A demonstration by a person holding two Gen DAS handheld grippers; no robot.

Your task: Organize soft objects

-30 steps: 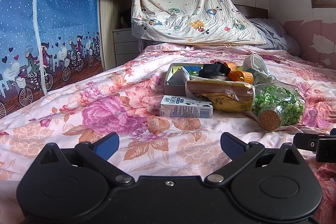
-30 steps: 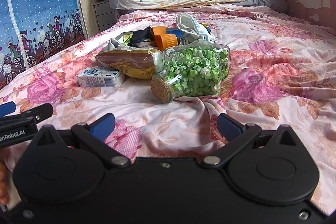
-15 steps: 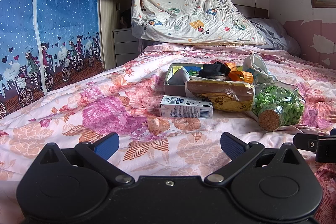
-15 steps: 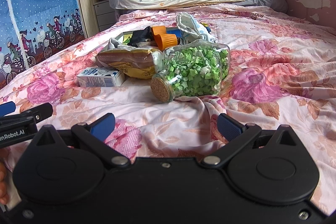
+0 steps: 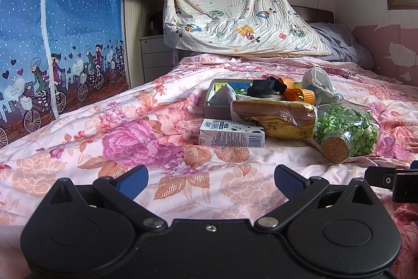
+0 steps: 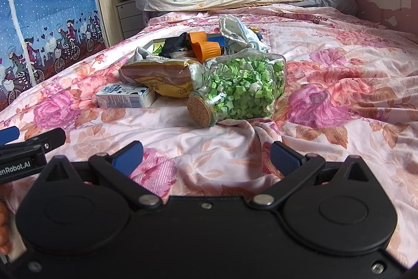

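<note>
Nothing has changed in the last second. Both tools sit where they were, and so does every thing on the bed.

The left hand-held gripper (image 5: 210,178) hangs low over the flowery pink bedspread (image 5: 130,137). Its blue pads are wide apart and hold nothing. The right hand-held gripper (image 6: 206,156) is the same: wide apart, with nothing between the pads.

The pile lies well ahead of both. A small open cardboard box (image 5: 216,106) sits at the back, with a grey folded cloth (image 5: 222,96) in it. A black bundle of cloth (image 5: 266,88) rests at the box's far side, beside orange plastic caps (image 5: 300,93). A white crumpled cloth (image 5: 318,83) lies just to the right. In front are a white and blue milk carton (image 5: 232,135), a shiny yellow and brown snack bag (image 5: 274,117), and a glass jar of green paper stars with a cork (image 6: 243,88), lying on its side.

Some soft things are at the box and one is outside it. So this could be sorting partly done, or a pause with no sorting going on. The stillness does not tell which.
</note>
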